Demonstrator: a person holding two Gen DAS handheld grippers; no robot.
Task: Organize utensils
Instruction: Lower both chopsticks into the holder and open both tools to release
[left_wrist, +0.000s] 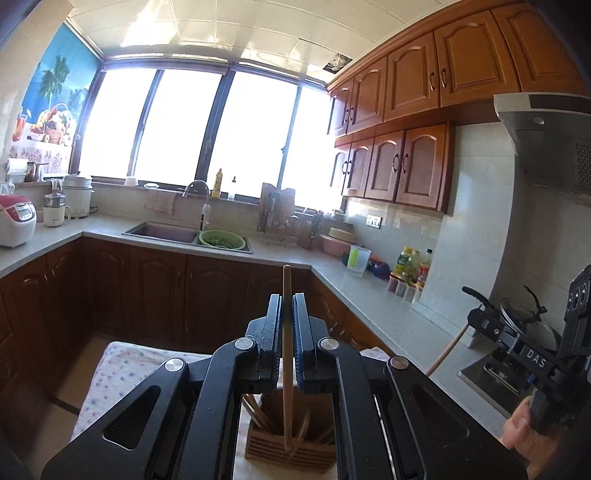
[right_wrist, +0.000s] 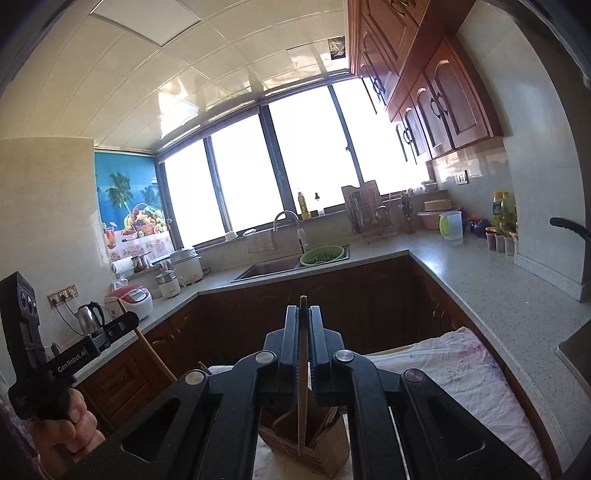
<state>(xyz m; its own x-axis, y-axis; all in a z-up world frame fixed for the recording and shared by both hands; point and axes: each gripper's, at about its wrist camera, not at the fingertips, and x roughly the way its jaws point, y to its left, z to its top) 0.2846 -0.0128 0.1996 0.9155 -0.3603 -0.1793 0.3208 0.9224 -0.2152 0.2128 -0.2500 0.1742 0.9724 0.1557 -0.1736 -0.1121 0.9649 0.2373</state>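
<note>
Left tool (left_wrist: 286, 325) pinches an upright wooden chopstick (left_wrist: 286, 369); right tool (right_wrist: 303, 339) pinches another chopstick (right_wrist: 303, 398), both above the wooden holder (left_wrist: 291, 448) on the cloth-covered desk (left_wrist: 122, 373)

Both wrist views: looking forward, slightly downward, along closed fingers, close above wooden utensil holder (left_wrist: 291, 439); sharing distant sink (right_wrist: 266, 268), windows (left_wrist: 218, 125), right countertop (right_wrist: 491, 280).
</note>
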